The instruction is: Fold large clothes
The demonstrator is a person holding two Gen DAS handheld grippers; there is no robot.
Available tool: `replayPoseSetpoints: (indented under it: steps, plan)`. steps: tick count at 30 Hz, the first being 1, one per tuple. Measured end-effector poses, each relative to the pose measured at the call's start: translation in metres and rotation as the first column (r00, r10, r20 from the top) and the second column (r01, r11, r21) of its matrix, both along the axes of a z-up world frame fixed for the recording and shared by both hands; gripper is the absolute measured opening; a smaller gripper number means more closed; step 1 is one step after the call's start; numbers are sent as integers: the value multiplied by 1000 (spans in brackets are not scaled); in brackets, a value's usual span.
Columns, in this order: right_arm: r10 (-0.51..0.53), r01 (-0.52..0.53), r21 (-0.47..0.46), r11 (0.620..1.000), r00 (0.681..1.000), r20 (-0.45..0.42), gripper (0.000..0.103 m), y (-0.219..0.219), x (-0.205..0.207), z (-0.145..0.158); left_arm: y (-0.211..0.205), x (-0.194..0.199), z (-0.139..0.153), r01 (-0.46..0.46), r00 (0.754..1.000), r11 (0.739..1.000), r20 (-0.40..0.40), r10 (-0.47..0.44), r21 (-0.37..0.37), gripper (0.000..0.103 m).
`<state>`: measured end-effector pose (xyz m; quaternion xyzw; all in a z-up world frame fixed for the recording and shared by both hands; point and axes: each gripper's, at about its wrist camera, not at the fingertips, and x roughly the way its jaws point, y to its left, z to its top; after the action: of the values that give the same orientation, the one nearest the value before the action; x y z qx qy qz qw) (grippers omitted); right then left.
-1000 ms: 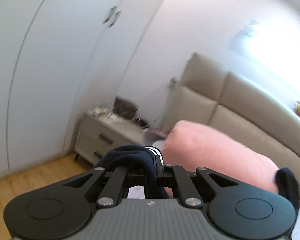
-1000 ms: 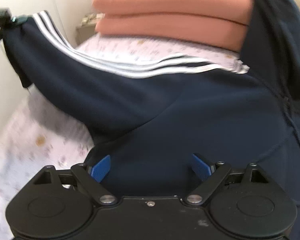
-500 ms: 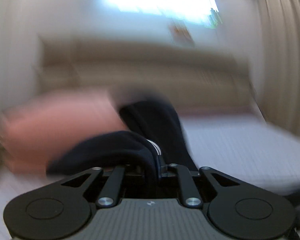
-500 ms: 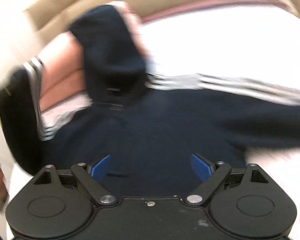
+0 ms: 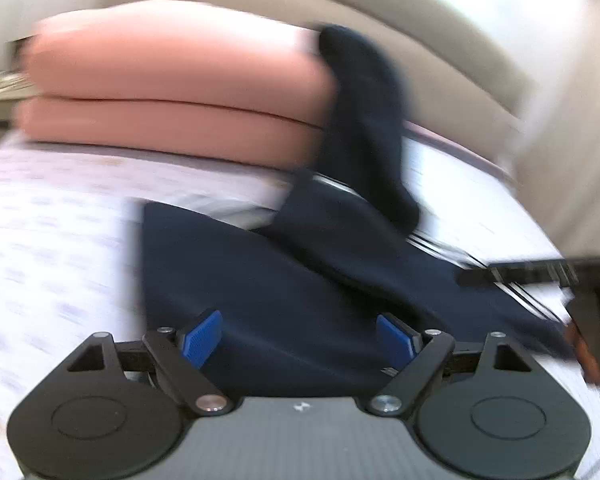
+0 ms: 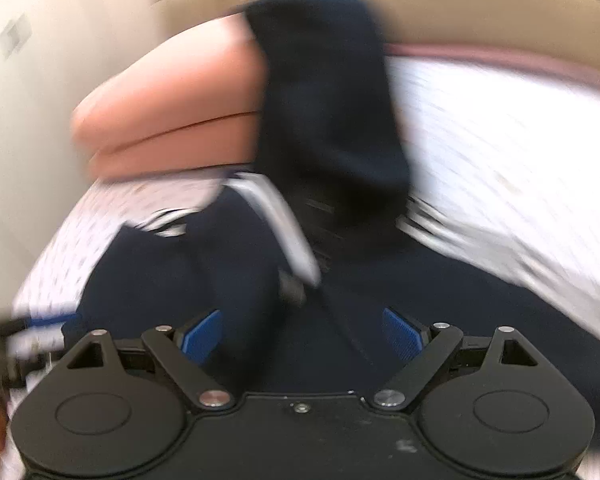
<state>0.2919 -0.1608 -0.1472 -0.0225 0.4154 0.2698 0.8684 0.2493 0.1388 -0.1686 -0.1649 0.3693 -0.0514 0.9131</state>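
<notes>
1. Left gripper (image 5: 300, 334): fingers spread wide, nothing held.
2. Right gripper (image 6: 302, 330): likewise wide, nothing held.
3. Navy jacket (image 5: 284, 280) spread on patterned bedsheet (image 5: 56, 216); one part, possibly the hood, drapes against pink folded blanket (image 5: 172, 92). Motion blur.

Garment: navy hoodie (image 5: 268, 280), white stripes — spread on bed (image 5: 52, 248)
Hood: draped up against pink pillows (image 5: 172, 80)

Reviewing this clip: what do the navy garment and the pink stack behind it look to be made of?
Navy garment: seemingly soft matte knit, like tracksuit or sweatshirt fabric; it drapes limply and carries white stripes. Pink stack: thick, puffy folded layers with rounded edges, probably fleece or padded bedding. Blur hides any weave.
</notes>
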Motion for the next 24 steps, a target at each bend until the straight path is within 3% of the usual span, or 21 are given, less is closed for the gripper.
replayPoseSetpoints:
  steps: [3, 7, 8, 10, 11, 12, 13, 14, 15, 17, 19, 20, 22, 24]
  plan:
    - [127, -127, -85, 988, 992, 2, 102, 82, 17, -9, 55, 45, -17, -37, 995, 998, -93, 32, -52, 84]
    - [196, -178, -277, 944, 980, 39, 102, 151, 35, -45, 93, 91, -53, -35, 982, 986, -187, 4, -160, 80]
    - [177, -155, -324, 933, 983, 42, 102, 159, 42, -56, 98, 97, -59, -24, 984, 982, -179, -10, -188, 80]
    - [154, -135, -320, 938, 987, 36, 100, 158, 52, -68, 106, 104, -67, 10, 992, 976, -120, -37, -218, 80]
    - [141, -118, -294, 948, 988, 58, 76, 155, 53, -69, 106, 111, -71, 2, 993, 977, -112, -26, -215, 79]
    - [121, -88, -284, 955, 987, 103, 28, 151, 52, -68, 105, 115, -72, -11, 995, 980, -96, -8, -200, 68]
    - [105, -61, -285, 957, 985, 139, 10, 147, 51, -66, 103, 116, -73, -22, 998, 986, -67, 11, -167, 38]
    - [101, -61, -265, 962, 985, 138, 11, 142, 51, -62, 97, 118, -72, -26, 999, 992, -44, 21, -126, 18]
    - [82, -49, -213, 976, 985, 150, 11, 134, 49, -53, 95, 118, -72, -6, 1000, 994, -12, 4, -113, 10]
    - [31, -26, -30, 999, 978, 207, 10, 104, 34, -24, 93, 107, -62, -16, 994, 996, 110, 25, -82, 9]
    - [-101, 44, 231, 972, 965, 243, 10, 50, 14, 10, 99, 97, -53, -55, 977, 990, 198, 81, -132, 9]
    - [-181, 97, 339, 936, 957, 226, 10, 22, 7, 18, 103, 93, -54, -91, 967, 984, 223, 125, -154, 9]
    - [-380, 274, 526, 805, 919, 103, 12, -49, -10, 17, 110, 93, -63, -130, 966, 974, 197, 166, -184, 9]
    - [-473, 430, 558, 710, 878, -74, 26, -105, -17, -10, 111, 95, -77, -155, 974, 973, 139, 180, -172, 11]
